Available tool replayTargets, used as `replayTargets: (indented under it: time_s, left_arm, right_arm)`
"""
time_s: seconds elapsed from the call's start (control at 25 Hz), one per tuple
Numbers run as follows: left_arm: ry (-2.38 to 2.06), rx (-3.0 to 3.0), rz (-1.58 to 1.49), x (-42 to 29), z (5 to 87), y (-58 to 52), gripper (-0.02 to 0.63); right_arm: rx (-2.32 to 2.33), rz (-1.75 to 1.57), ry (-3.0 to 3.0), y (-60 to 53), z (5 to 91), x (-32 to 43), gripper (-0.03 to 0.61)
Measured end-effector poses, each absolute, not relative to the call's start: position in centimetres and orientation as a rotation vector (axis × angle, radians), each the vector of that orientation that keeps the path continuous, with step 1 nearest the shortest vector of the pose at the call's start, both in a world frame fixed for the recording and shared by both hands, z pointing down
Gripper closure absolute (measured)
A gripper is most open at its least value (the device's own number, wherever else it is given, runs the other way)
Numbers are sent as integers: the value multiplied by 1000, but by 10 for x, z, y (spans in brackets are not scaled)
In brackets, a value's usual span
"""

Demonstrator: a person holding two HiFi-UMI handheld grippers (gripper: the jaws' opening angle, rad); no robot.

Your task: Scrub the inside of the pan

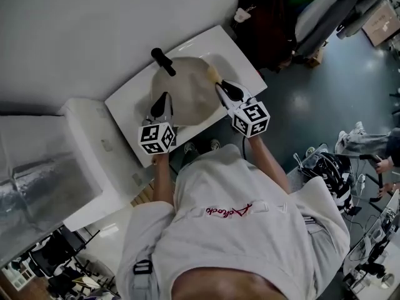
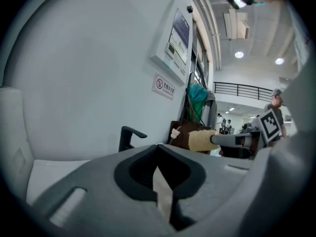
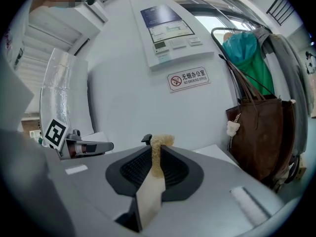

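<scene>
A round, pale grey pan point(image 1: 190, 95) lies in a white sink point(image 1: 245, 62) below me. A black faucet point(image 1: 163, 61) stands at the sink's back edge. My right gripper point(image 1: 220, 86) is over the pan's right rim, shut on a yellow sponge point(image 1: 212, 74) that sticks out past the fingertips point(image 3: 162, 141). The left gripper point(image 1: 164, 97) is at the pan's left rim, its jaws together with nothing showing between them point(image 2: 159, 152). Both gripper views look up at the wall, so neither shows the pan. In the left gripper view the sponge point(image 2: 201, 139) shows across from it.
A white wall runs close behind the sink, carrying a control panel point(image 3: 165, 28) and a no-smoking sign point(image 3: 187, 79). A brown bag point(image 3: 261, 137) hangs right of the sink. A white cabinet point(image 1: 87, 161) with a foil duct point(image 1: 37, 174) stands to the left.
</scene>
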State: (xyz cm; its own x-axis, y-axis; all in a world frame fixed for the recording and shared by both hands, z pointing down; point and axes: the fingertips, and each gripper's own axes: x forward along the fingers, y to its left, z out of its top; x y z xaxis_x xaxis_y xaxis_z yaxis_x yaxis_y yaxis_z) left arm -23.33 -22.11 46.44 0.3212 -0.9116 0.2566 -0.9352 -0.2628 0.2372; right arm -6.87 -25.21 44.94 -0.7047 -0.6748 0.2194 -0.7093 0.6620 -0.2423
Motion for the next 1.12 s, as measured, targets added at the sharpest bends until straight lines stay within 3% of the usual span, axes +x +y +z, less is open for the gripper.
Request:
replayTargets:
  time_s: [0.68,0.76,0.92,1.12]
  left_arm:
    - [-1573,2217,156,-266,494,-221,614]
    - [-1554,2209,175,-227,504,-225,614]
    - [-1512,2209,221,-64,530,-253,614]
    - [-1488,2189,236,-28,541,-253,614]
  right_arm:
    - [1161,550,-2678,-253,478,-100,522]
    - [1166,583,-2655,-254,492,-59,522]
    - [1190,648,-2624,-276,524,103,522]
    - [1184,685,-2599,-275,534,135,522]
